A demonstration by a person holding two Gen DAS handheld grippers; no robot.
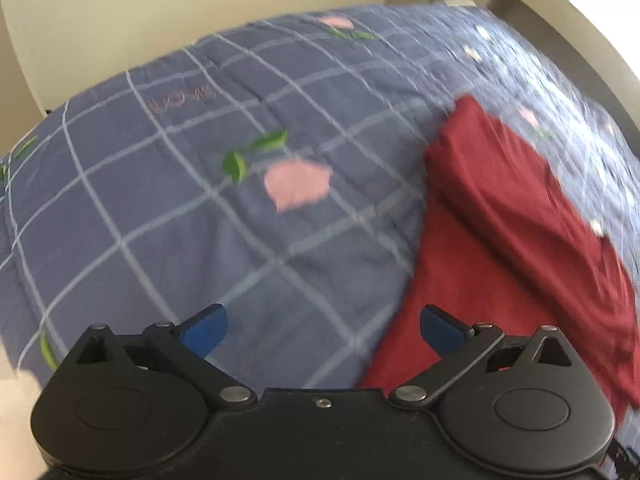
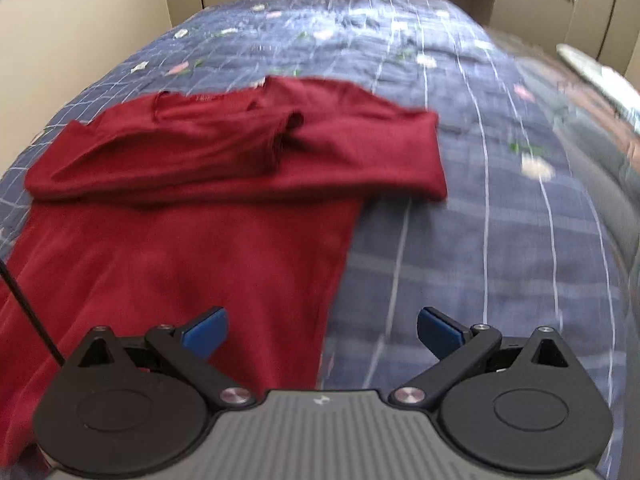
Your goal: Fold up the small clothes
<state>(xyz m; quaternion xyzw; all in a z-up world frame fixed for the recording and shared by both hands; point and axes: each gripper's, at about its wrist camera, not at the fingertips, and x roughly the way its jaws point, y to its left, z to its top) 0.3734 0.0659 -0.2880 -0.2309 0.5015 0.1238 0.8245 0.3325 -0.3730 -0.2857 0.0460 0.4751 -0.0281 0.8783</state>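
In the left wrist view, the left gripper hung over the quilt with its blue pads spread wide and nothing between them. The shirt lay to the right of that gripper, its near-left edge running just under the right-hand pad. It rested flat on the quilt, one sleeve folded across the upper body, which suggests the sleeves had been dealt with and the body fold was still to come. Left of the shirt the quilt was bare cloth, checked, with pink flowers and green leaves, giving that gripper plenty of free room to swing. Past the shirt, the quilt ran to the bed frame and a pale wall. The picture was smeared, so fine creases could not be read.

In the right wrist view, the right gripper also stood fully open and empty. It straddled the shirt's right side edge: the left-hand pad was over red cloth, the right-hand pad over quilt. Both sleeves were laid across the chest, meeting near the middle, with one cuff reaching out beyond the shirt's right edge. The hem end lay nearest the gripper, probably the part to take next. Right of the shirt the quilt was open up to a blurred grey shape at the picture's edge, which I could not identify. A thin black cable crossed the shirt's near-left part.
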